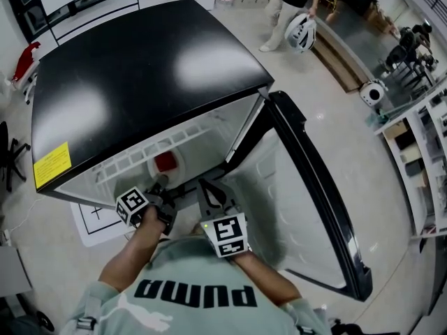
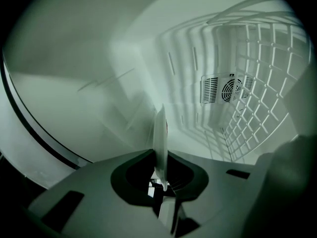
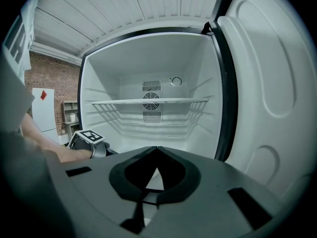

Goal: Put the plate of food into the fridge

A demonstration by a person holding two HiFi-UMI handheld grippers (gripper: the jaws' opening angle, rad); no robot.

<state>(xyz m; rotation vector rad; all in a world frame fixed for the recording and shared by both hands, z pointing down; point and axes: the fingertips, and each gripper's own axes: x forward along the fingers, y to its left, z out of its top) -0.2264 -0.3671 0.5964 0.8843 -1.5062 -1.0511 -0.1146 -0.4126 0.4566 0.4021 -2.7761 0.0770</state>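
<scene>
The fridge stands with its door swung wide to the right. In the head view my left gripper reaches into the opening, shut on a white plate that carries red food. From the left gripper view the plate shows edge-on, clamped between the jaws of the left gripper, inside the white cabinet. My right gripper hangs just outside the opening, right of the left one; in its own view the right gripper is shut with nothing in it, and the left gripper shows at lower left.
A white wire shelf spans the fridge at mid height, with a fan vent on the back wall behind it. A person with a white helmet stands on the floor beyond the fridge. Shelving lines the right side.
</scene>
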